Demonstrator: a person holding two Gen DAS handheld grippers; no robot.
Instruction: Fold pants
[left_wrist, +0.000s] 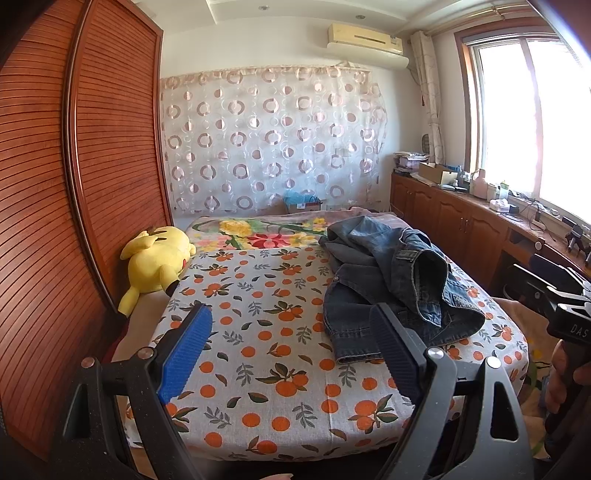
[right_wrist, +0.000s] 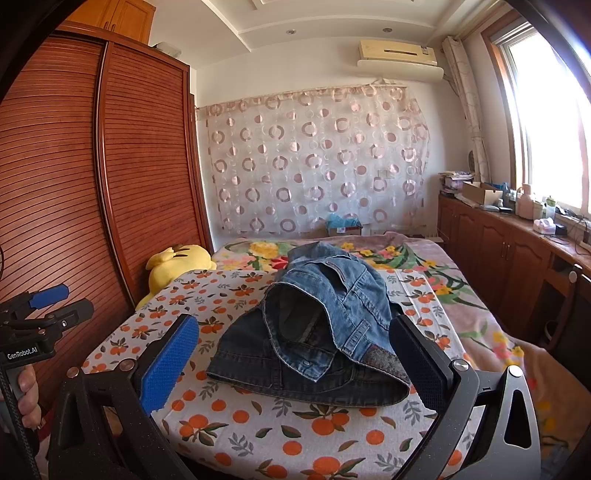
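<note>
While both grippers (left_wrist: 291, 354) (right_wrist: 295, 365) gape w/ ribbed pads, crumpled denim pants (right_wrist: 314, 332), orange-print sheet (left_wrist: 258, 369).

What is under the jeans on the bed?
The crumpled jeans lie on a cloth printed with oranges, spread over the bed's flowered blanket. Anything tucked beneath the denim itself is hidden. Both grippers hover open, clear of the jeans.

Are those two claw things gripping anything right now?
No. The left gripper and right gripper are both open and empty; the crumpled blue denim pants lie untouched on the orange-print bedsheet.
</note>
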